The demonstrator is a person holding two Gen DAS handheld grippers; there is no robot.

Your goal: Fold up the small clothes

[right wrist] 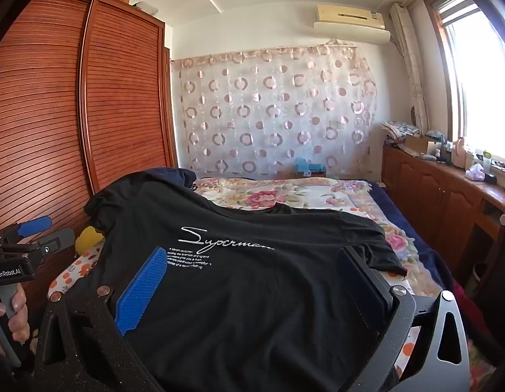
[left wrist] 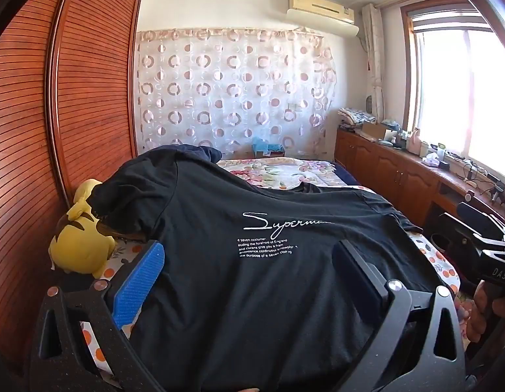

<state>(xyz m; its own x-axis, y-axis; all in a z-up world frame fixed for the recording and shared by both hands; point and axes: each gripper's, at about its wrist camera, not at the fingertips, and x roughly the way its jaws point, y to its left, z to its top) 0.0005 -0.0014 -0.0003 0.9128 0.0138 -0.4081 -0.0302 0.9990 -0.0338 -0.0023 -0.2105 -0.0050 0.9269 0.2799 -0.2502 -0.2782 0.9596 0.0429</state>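
I see both tongs — left tongs (left wrist: 249, 274) and right tongs (right wrist: 252, 281) — spread wide above the black T-shirt (left wrist: 252, 294) on the bed (right wrist: 285, 196).

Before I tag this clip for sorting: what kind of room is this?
A home bedroom, most likely: a bed with a floral quilt, a louvred wooden wardrobe, and a wall air conditioner above a patterned curtain.

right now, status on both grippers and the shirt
Left gripper open, right gripper open, both empty. Black t-shirt spread on the bed, unfolded, print up. Yellow plush toy beside the shirt's left sleeve.
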